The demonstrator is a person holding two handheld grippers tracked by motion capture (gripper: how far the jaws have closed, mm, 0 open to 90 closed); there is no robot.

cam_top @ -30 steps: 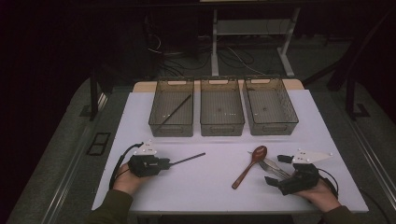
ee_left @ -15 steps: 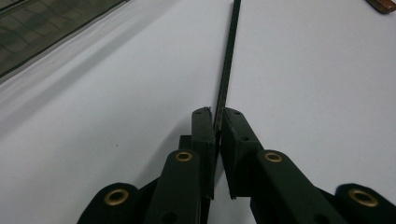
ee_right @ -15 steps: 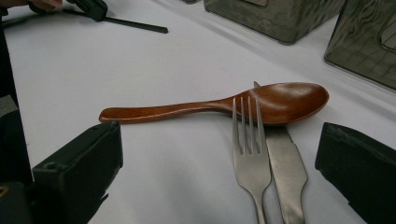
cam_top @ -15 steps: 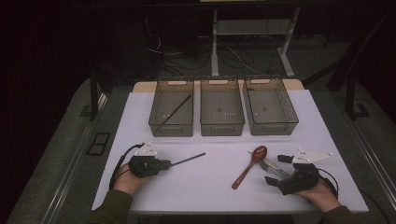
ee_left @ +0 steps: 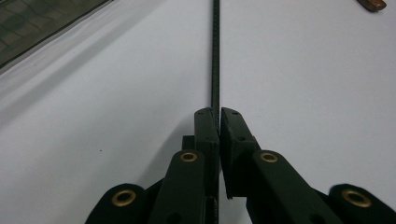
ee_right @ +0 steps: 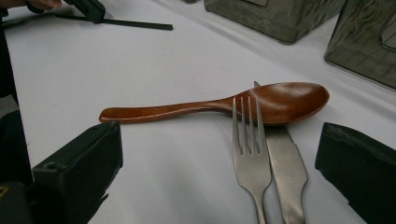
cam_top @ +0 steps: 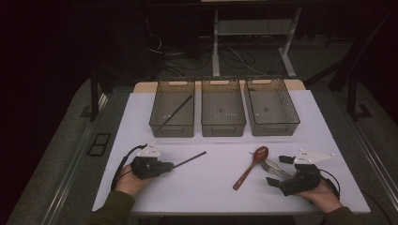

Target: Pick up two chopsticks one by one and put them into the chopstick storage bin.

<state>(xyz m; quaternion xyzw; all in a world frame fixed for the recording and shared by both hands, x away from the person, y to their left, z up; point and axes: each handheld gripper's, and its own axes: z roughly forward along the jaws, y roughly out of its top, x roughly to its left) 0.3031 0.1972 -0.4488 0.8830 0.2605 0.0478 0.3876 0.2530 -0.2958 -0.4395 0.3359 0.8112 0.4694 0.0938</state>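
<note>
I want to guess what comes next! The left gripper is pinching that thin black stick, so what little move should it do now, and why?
Probably lift the thin black stick off the white table toward the left clear plastic bin. The left gripper is shut on its end, and that bin already holds a matching dark stick.

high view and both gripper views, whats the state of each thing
left gripper: shut on thin black stick
right gripper: open, holding nothing
brown wooden spoon: flat on table
metal fork: tines over spoon bowl
metal knife: beside fork
left clear bin: holds another stick
</note>
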